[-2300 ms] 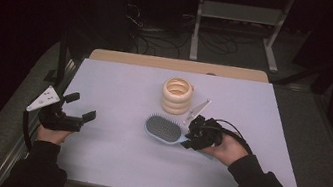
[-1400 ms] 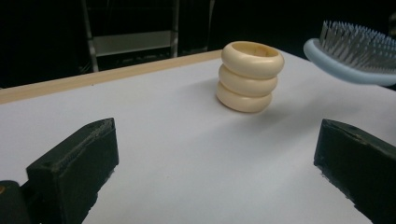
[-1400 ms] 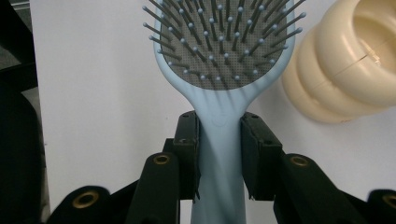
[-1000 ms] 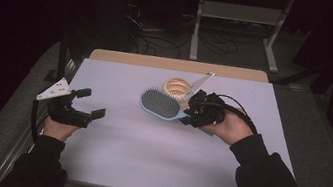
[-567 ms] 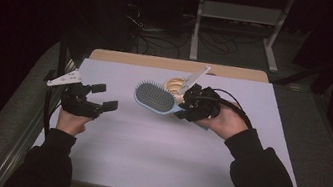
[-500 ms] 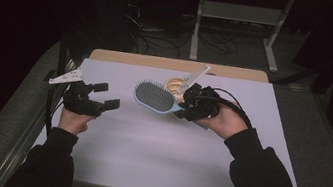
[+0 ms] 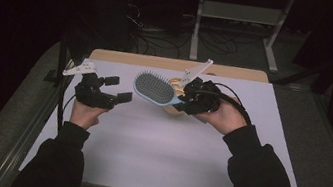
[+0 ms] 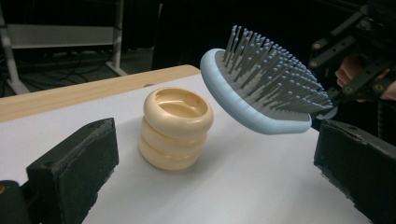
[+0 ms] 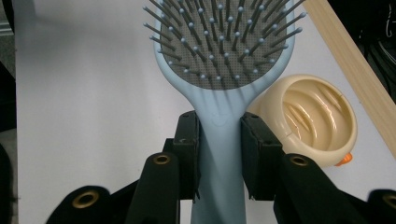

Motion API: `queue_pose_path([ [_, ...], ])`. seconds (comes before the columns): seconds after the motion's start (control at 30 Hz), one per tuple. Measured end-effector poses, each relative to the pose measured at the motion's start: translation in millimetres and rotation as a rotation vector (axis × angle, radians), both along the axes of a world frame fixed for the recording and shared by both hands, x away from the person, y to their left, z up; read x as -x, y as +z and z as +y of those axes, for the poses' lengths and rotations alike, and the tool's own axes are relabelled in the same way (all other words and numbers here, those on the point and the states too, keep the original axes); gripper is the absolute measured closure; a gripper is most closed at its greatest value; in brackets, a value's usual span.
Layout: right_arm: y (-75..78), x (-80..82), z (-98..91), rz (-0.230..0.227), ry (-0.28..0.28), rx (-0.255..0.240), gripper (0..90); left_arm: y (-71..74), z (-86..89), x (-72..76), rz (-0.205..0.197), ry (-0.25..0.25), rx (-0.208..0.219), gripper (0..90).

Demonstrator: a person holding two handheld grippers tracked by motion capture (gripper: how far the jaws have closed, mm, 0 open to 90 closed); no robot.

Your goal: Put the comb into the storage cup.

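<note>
Above the desk [image 7: 169, 160], beside the ringed cup [image 7: 174, 97], the blue hairbrush [image 7: 155, 87] is being held by its handle in the clamped right hand-held gripper [image 9: 218, 140], probably being offered to the wide-open, empty left hand-held gripper [image 7: 117, 89], which needs to close on its head.

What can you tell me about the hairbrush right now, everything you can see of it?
The hairbrush is a paddle type with a pale blue, plastic-looking body, a grey cushion pad and grey pins with pale tips. The right gripper is shut on its handle just below the head, one black pad on each side. It is lifted clear of the white table, head tilted with bristles facing up, pointing toward the open left gripper. It hangs above and beside the cream ringed cup, without touching it.
</note>
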State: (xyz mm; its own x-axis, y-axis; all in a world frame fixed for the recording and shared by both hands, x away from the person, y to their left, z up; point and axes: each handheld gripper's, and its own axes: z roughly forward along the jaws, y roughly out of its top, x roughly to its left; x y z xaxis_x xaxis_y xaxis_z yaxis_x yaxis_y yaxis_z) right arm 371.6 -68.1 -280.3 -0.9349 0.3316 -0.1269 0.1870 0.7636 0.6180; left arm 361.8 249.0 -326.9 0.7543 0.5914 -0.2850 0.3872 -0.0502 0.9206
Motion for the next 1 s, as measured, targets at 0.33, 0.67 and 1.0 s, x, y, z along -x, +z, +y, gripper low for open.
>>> queue_pose_path([
  [0.33,-3.8,-3.2,2.8,-0.009,-0.006,-0.011,68.6,2.7,-31.9,-11.5,0.007,-0.008,0.047,0.0],
  [0.67,-3.3,-4.5,0.8,-0.047,-0.025,-0.036,68.5,3.1,-45.5,-23.2,0.061,-0.015,0.193,4.2],
  [1.0,-4.4,-3.6,3.7,-0.130,-0.065,-0.051,68.6,10.9,-51.4,-27.3,0.104,0.062,0.292,27.3],
])
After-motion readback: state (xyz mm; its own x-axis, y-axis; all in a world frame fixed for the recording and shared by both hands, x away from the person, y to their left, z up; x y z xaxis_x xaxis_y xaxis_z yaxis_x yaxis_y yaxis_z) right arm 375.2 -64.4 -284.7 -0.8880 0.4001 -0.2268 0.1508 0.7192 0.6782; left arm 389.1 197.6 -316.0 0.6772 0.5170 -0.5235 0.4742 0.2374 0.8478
